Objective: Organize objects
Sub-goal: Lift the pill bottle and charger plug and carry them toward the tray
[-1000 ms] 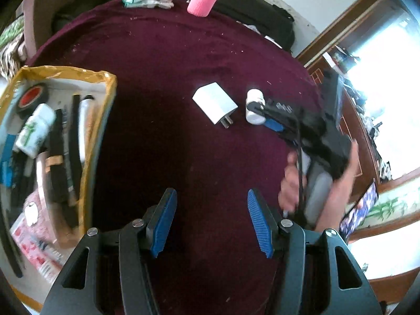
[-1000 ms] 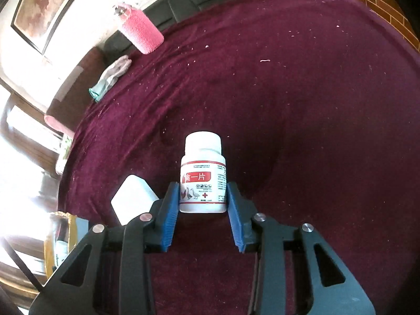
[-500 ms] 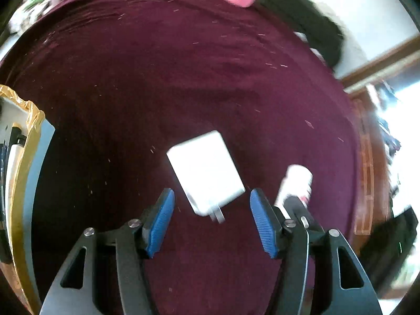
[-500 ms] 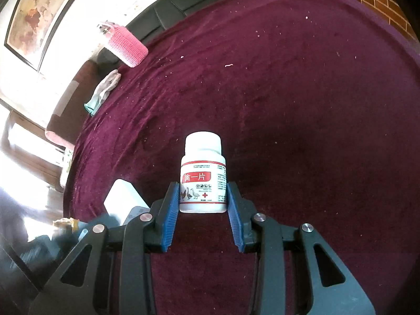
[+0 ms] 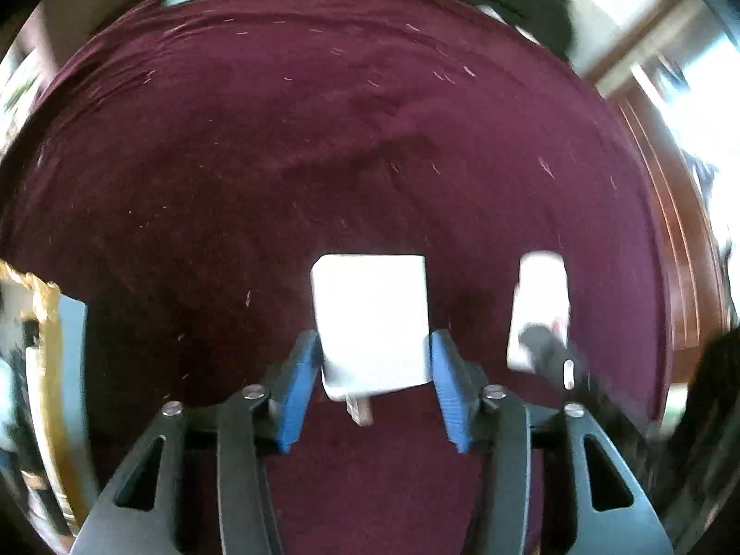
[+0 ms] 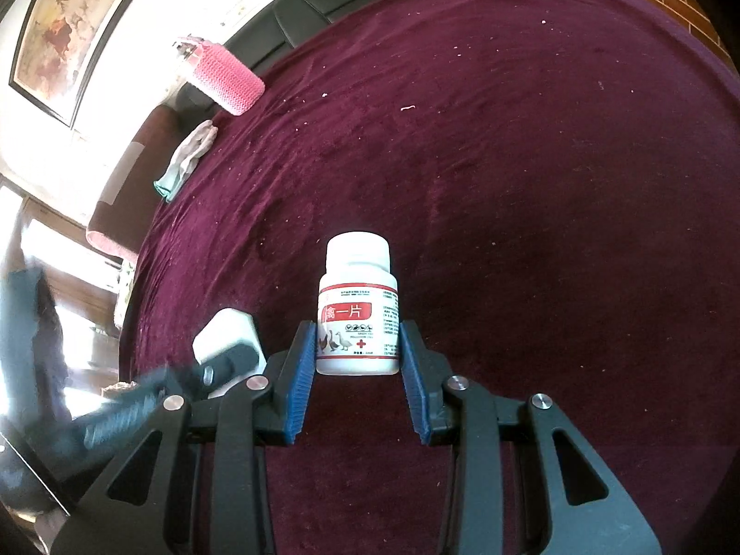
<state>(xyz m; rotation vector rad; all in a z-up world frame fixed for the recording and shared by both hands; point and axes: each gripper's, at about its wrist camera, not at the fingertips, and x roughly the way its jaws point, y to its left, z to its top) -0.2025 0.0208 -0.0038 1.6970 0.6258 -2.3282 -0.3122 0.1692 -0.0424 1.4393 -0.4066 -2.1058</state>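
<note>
A white plug charger (image 5: pixel 372 319) lies on the maroon cloth, its prongs pointing toward me. My left gripper (image 5: pixel 373 347) straddles it, blue pads at both sides, jaws open. A white pill bottle (image 6: pixel 357 310) with a red label stands upright between the blue pads of my right gripper (image 6: pixel 358 347), which is shut on it. The bottle also shows in the left wrist view (image 5: pixel 539 305), right of the charger. The charger shows in the right wrist view (image 6: pixel 226 335), partly hidden by the left gripper.
A gold-rimmed tray (image 5: pixel 44 351) with several items sits at the left edge. A pink knitted bottle (image 6: pixel 222 76) and a pale glove (image 6: pixel 187 159) lie at the table's far side. A dark sofa stands behind the table.
My left gripper has moved forward and right until the charger sits between its pads, and its jaws have narrowed. My right gripper has stayed shut on the pill bottle.
</note>
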